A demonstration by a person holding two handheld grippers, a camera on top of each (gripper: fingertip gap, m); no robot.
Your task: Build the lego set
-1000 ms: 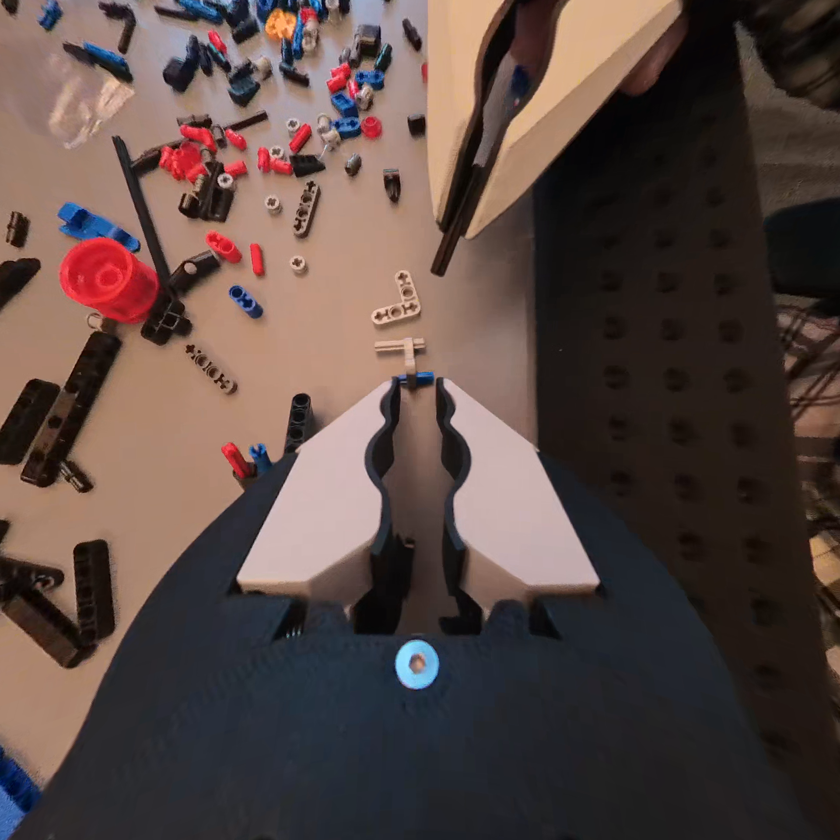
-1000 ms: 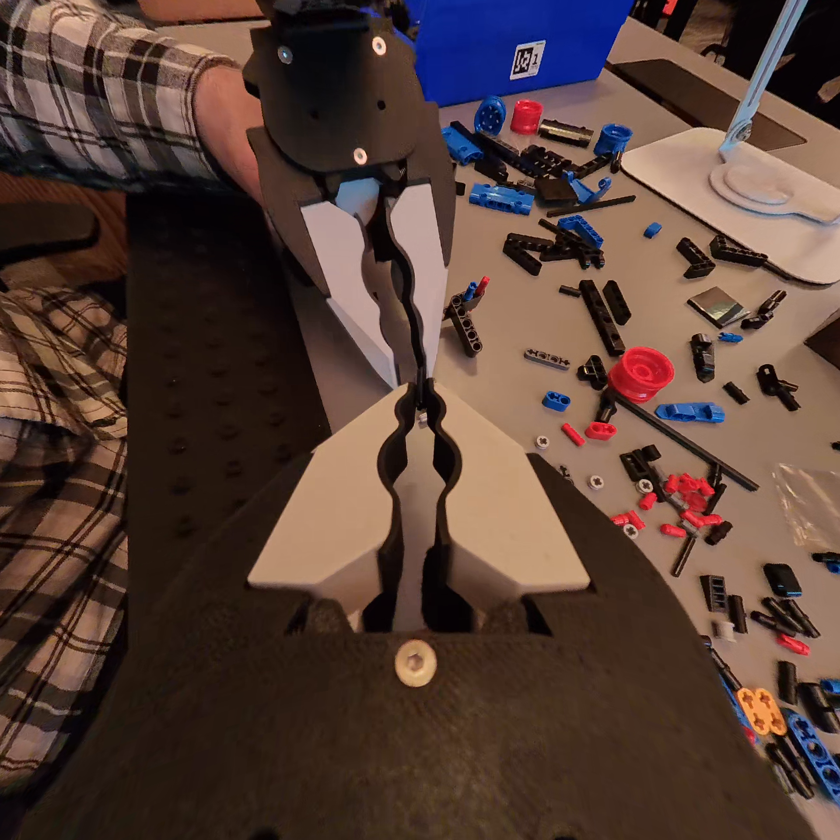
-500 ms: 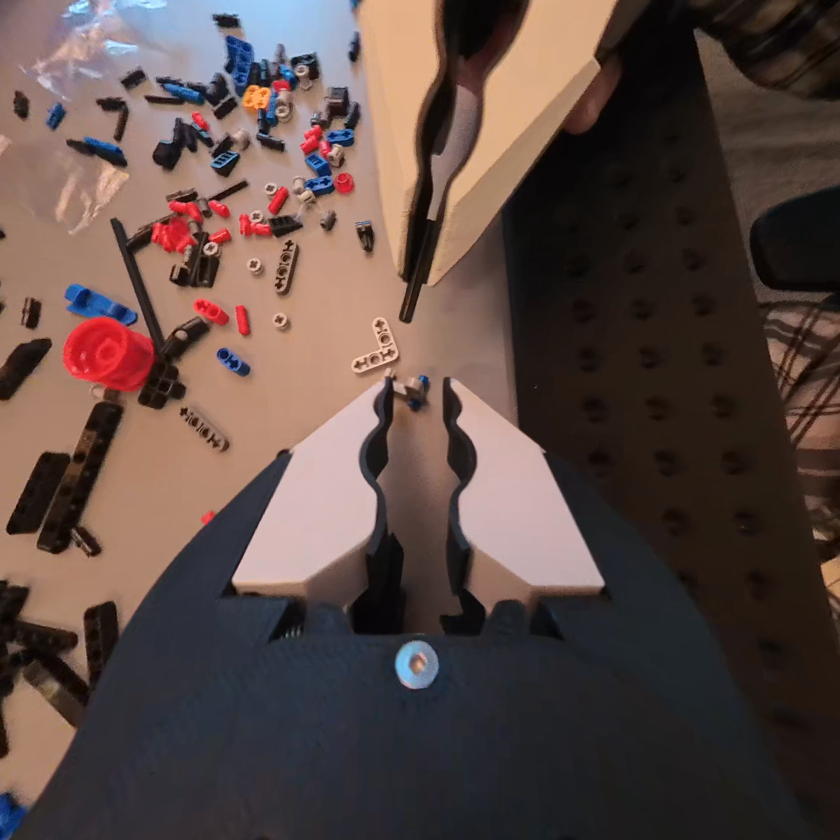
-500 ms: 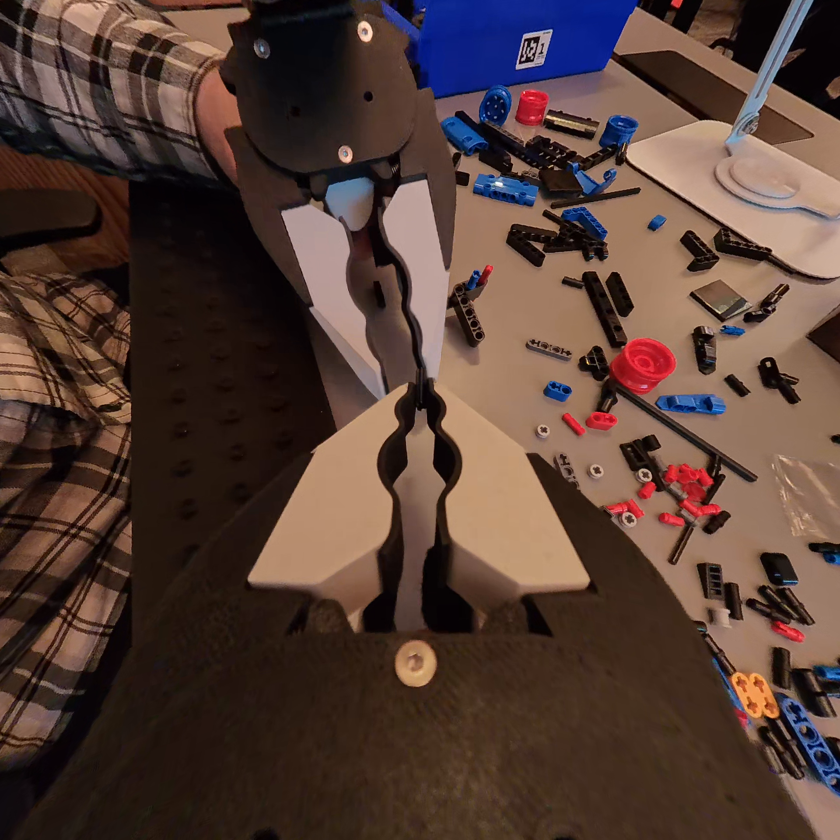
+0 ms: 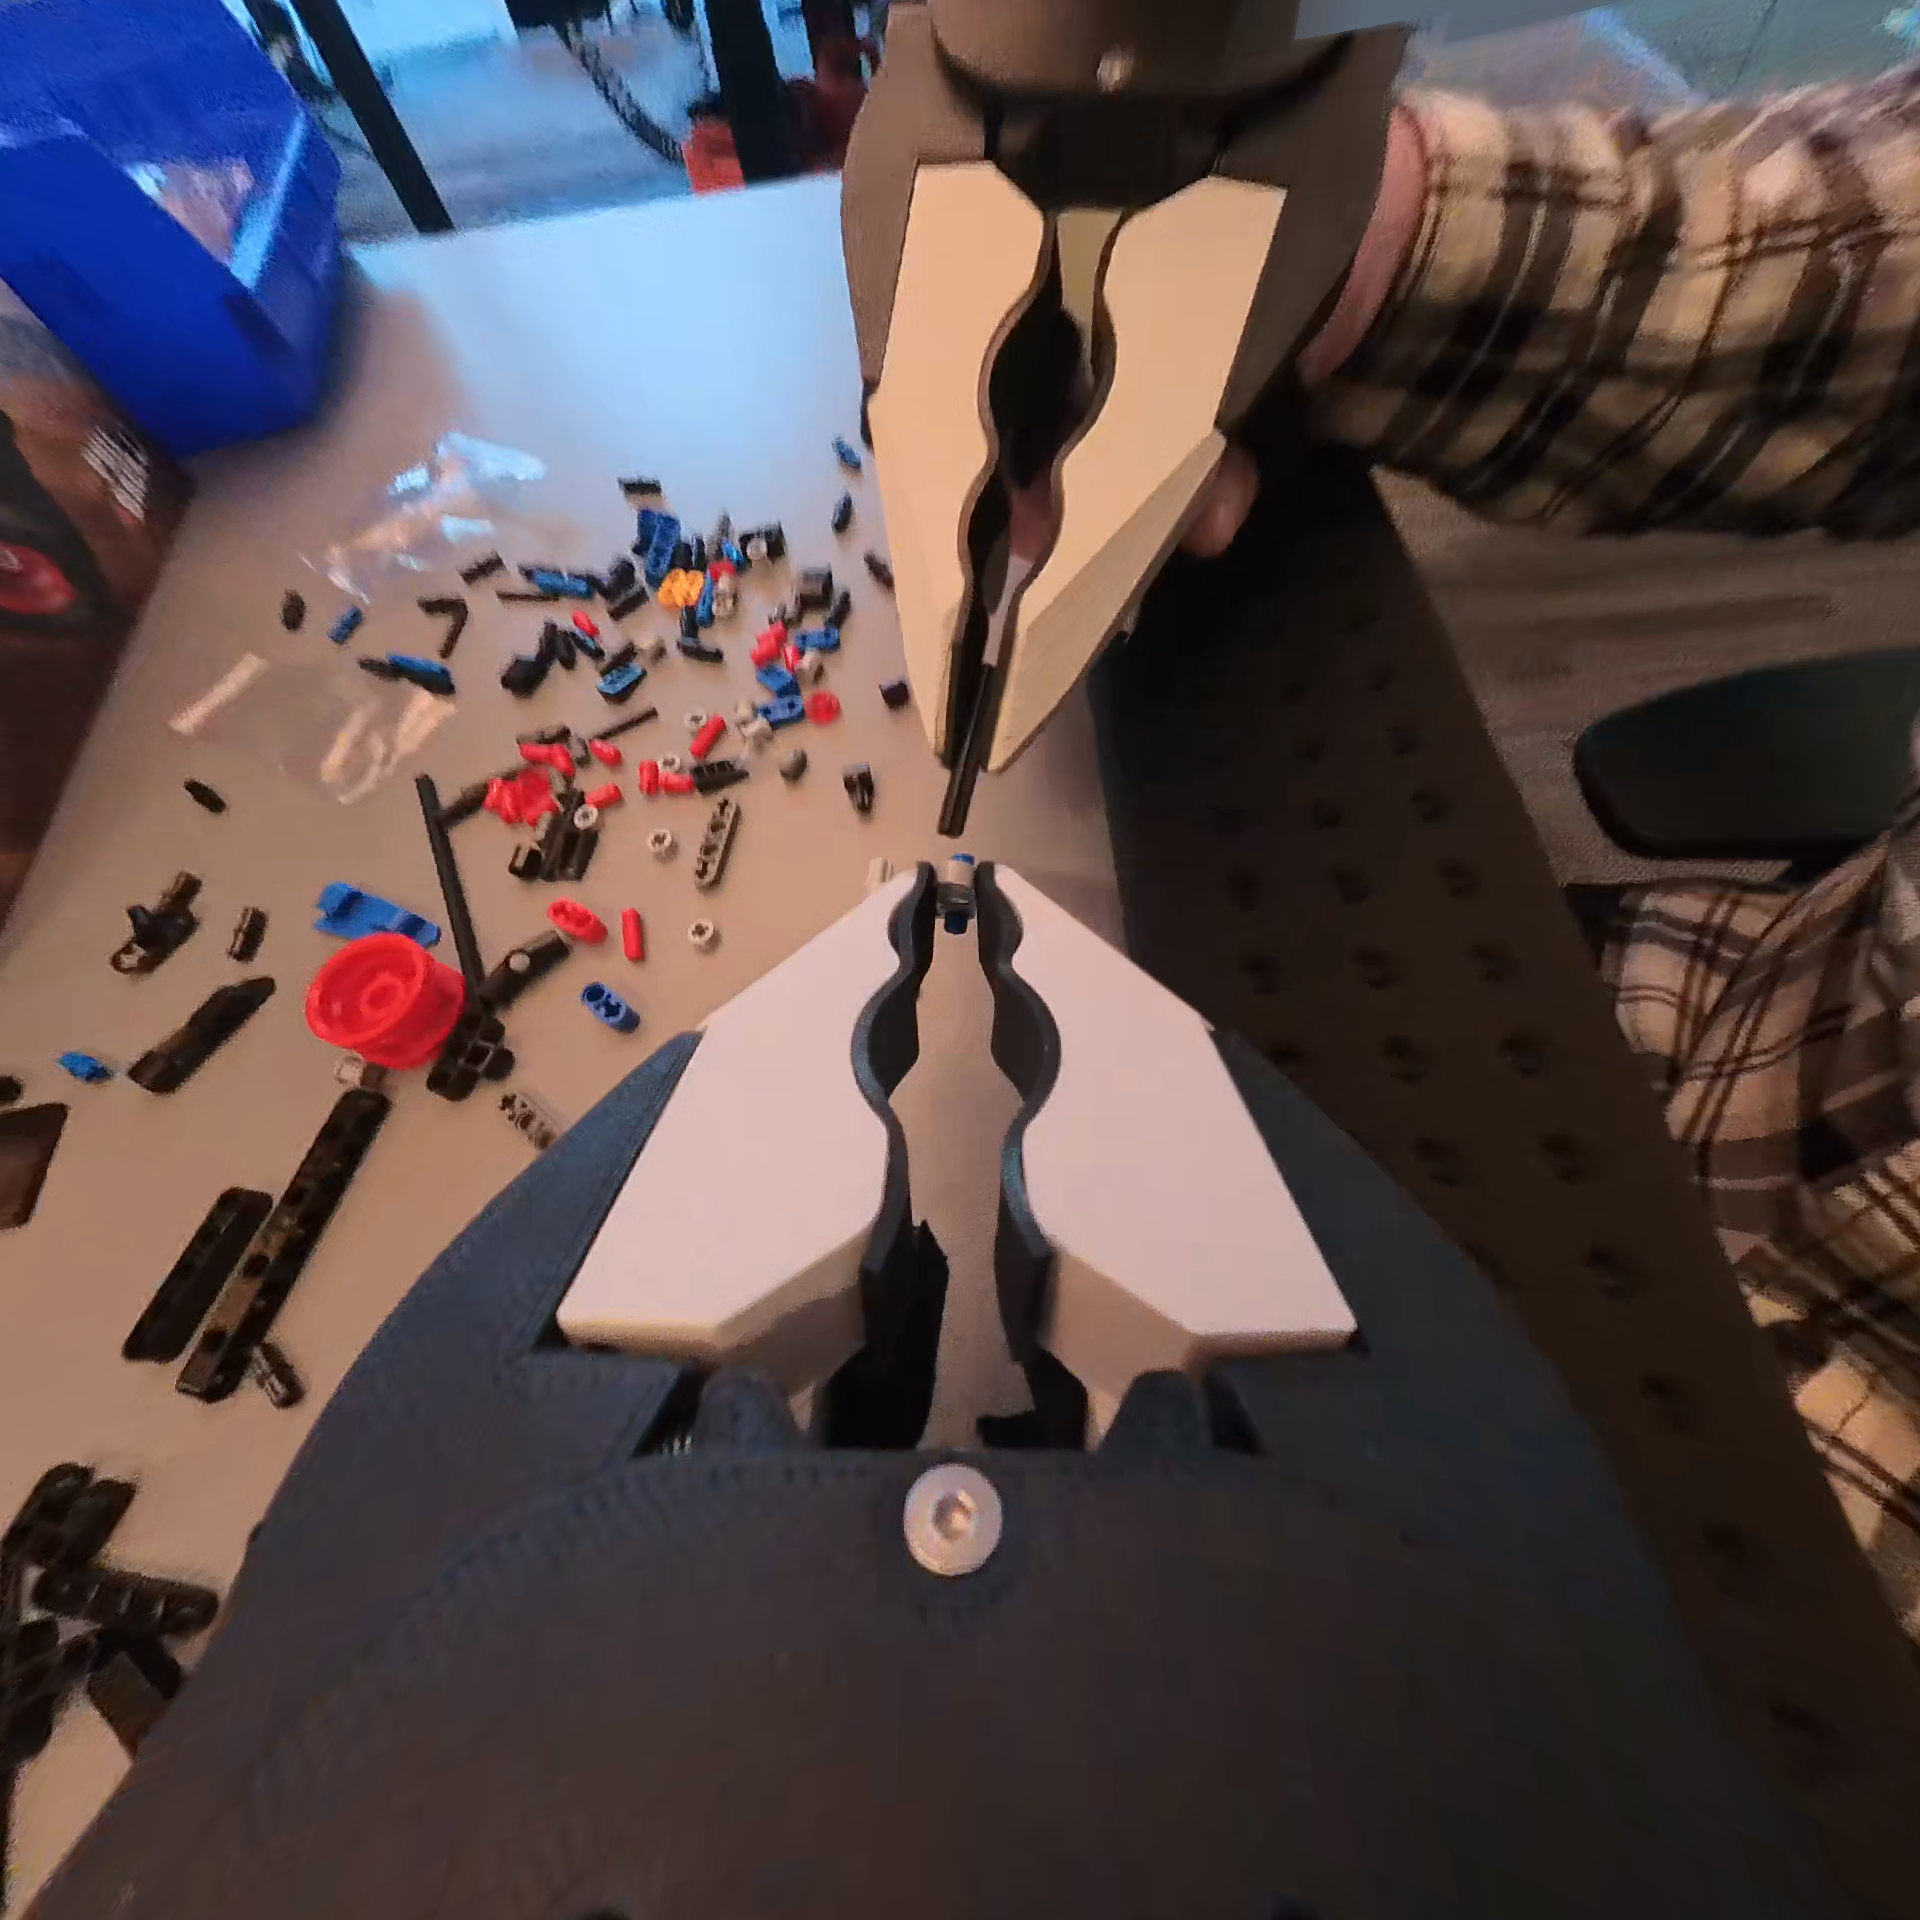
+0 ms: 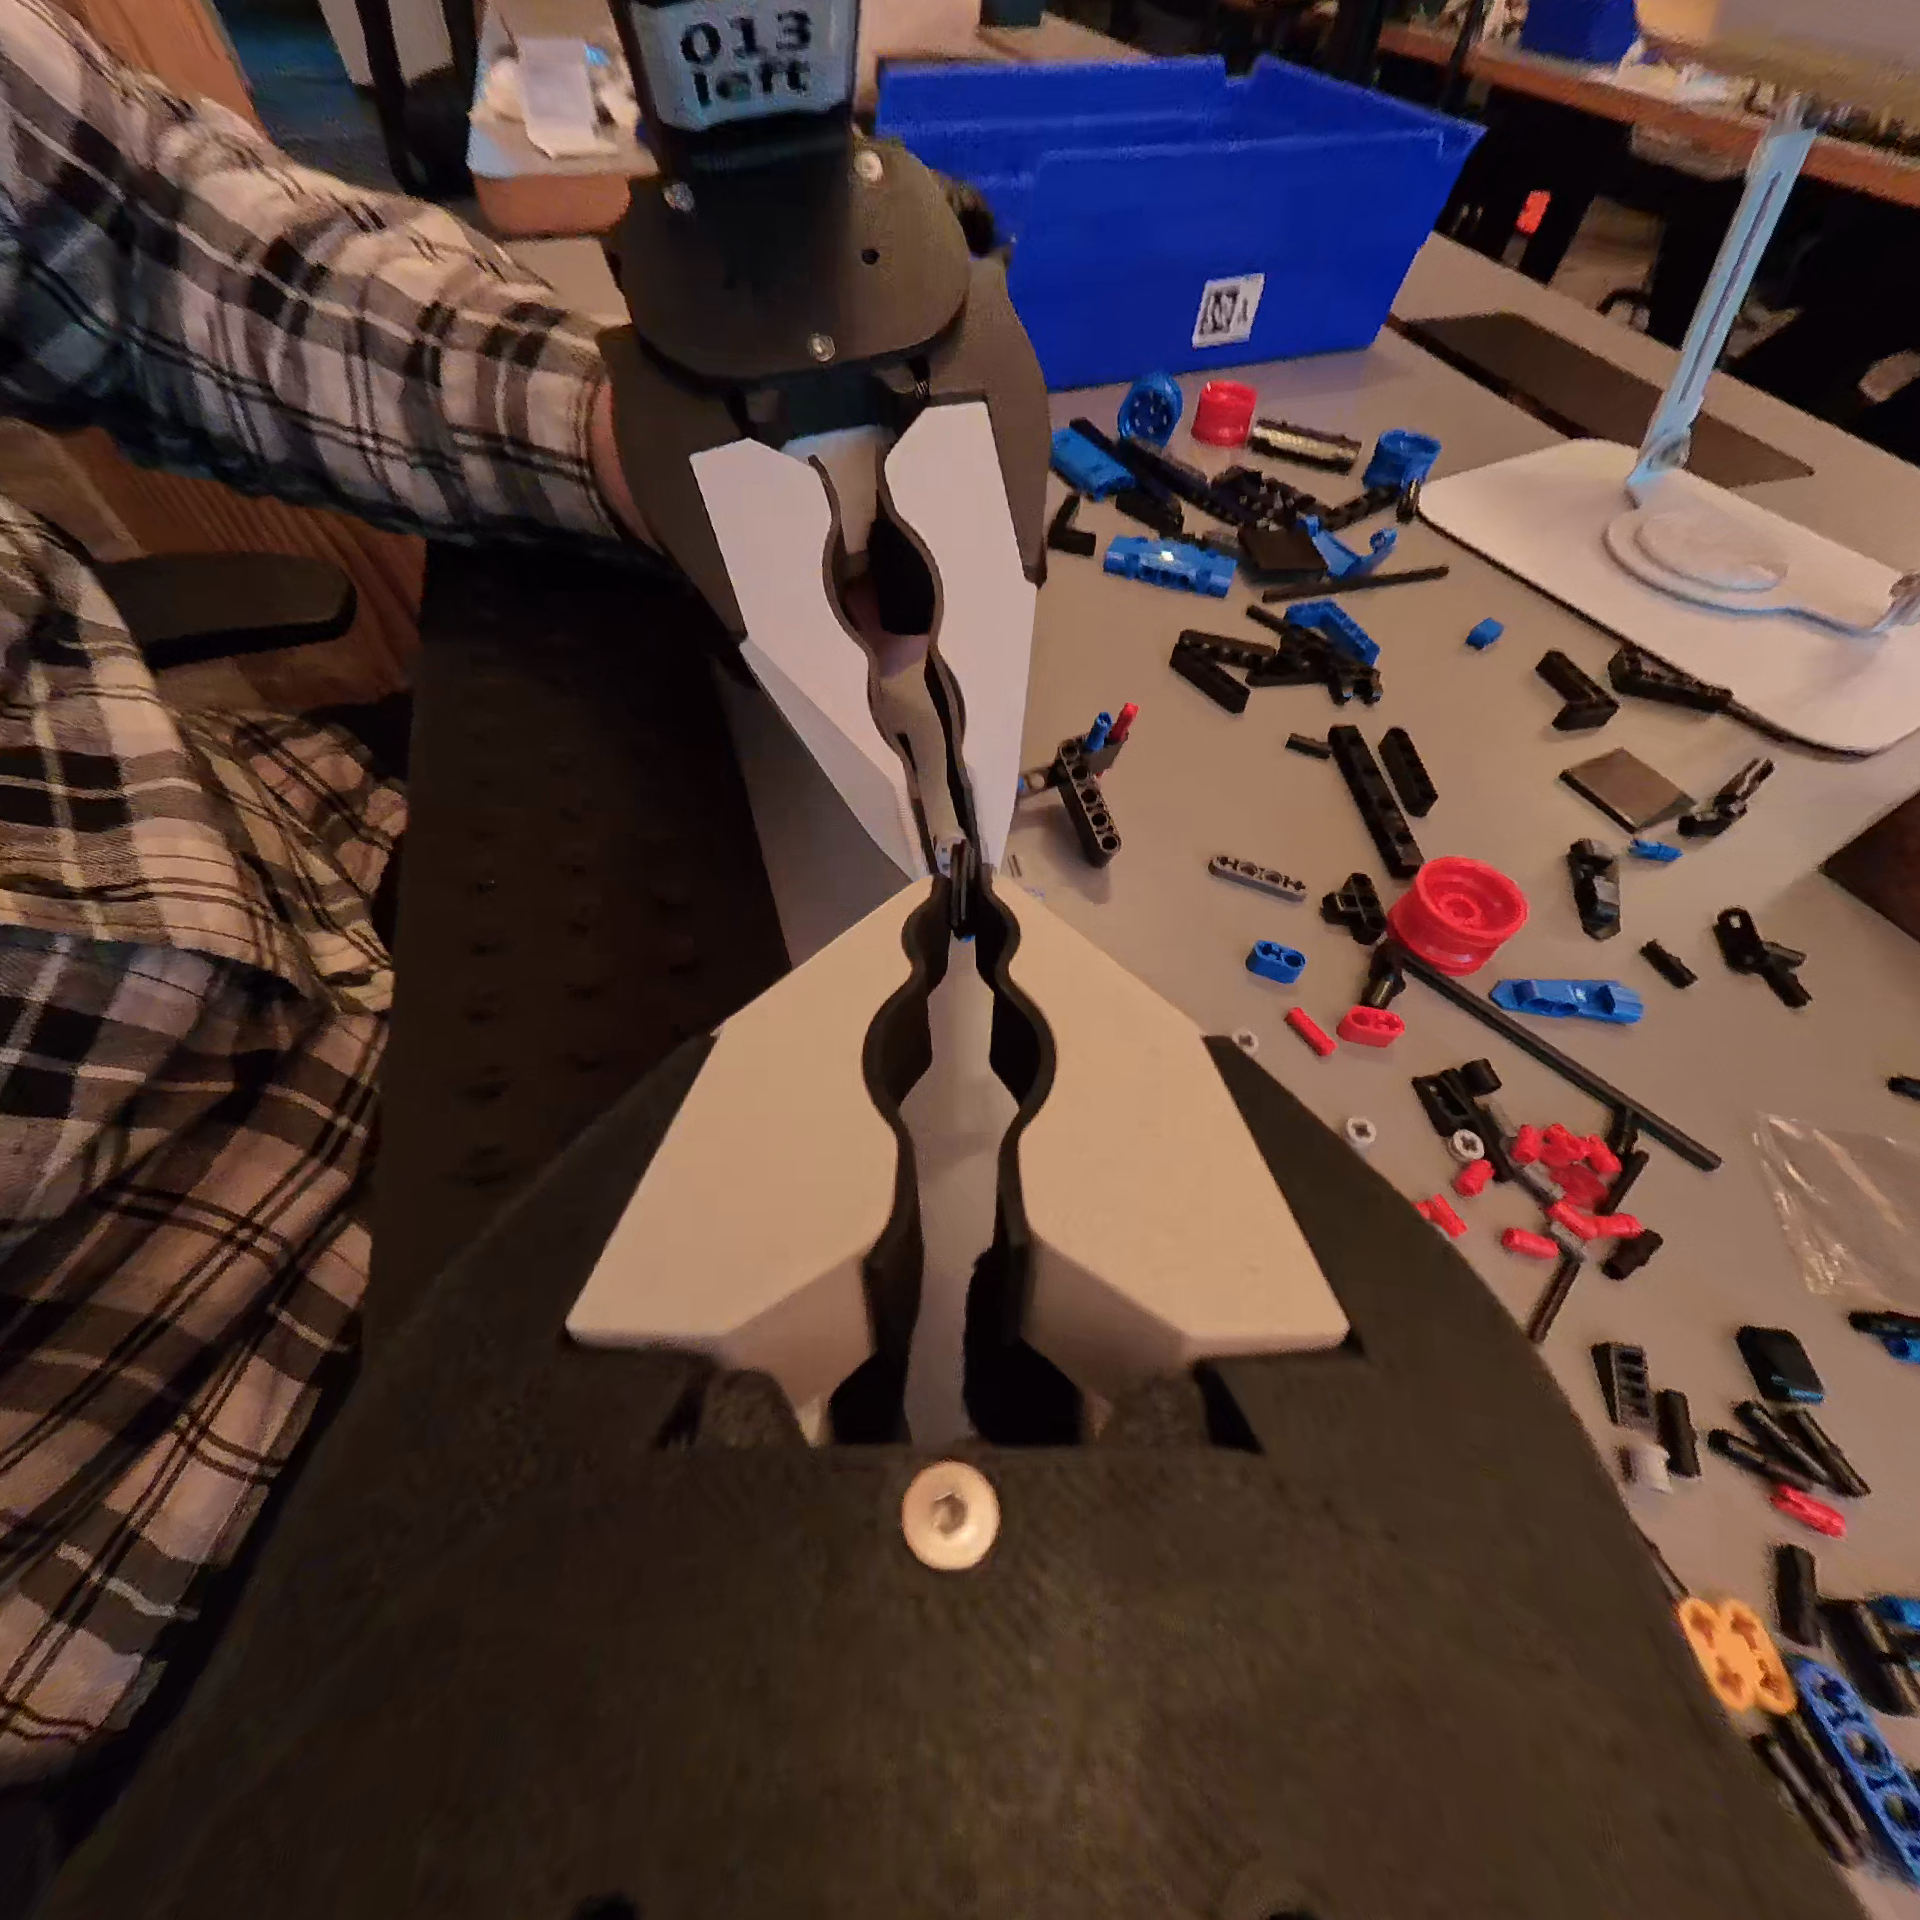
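Pin (image 5: 954, 902) is sitting pinched in the left gripper (image 5: 956, 883) tips now, lifted off the table (image 5: 644, 312) where it was lying a second ago, so the pickup's done. Right gripper (image 6: 961, 899) is clamping a thin black axle (image 5: 961, 769), tip just short of the pin; looks like they're about to get mated. Farther out, red wheel (image 5: 382, 1000) and loose parts are sitting untouched
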